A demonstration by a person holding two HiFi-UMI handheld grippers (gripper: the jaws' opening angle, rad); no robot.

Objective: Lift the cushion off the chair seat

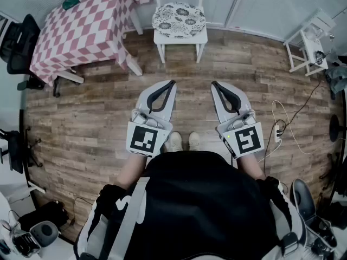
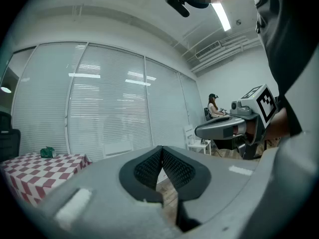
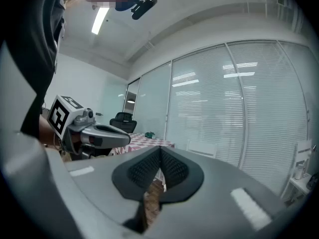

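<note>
A round cushion [image 1: 179,19] with a grey flower pattern lies on the seat of a white chair [image 1: 180,37] at the far wall. Both grippers are held level in front of the person, well short of the chair. My left gripper [image 1: 172,83] is shut with nothing in it, and so is my right gripper [image 1: 213,84]. In the left gripper view the closed tips [image 2: 162,148] point at the blinds; the chair's top rail [image 2: 117,146] shows just left of them. The right gripper view shows its closed tips [image 3: 160,149] and the left gripper [image 3: 92,132] beside it.
A table with a red-checked cloth [image 1: 87,27] stands left of the chair, with a green object [image 1: 72,1] on it. A small white side table [image 1: 309,42] is at the right, cables [image 1: 282,130] run over the wood floor, and black office chairs [image 1: 16,42] stand at the left.
</note>
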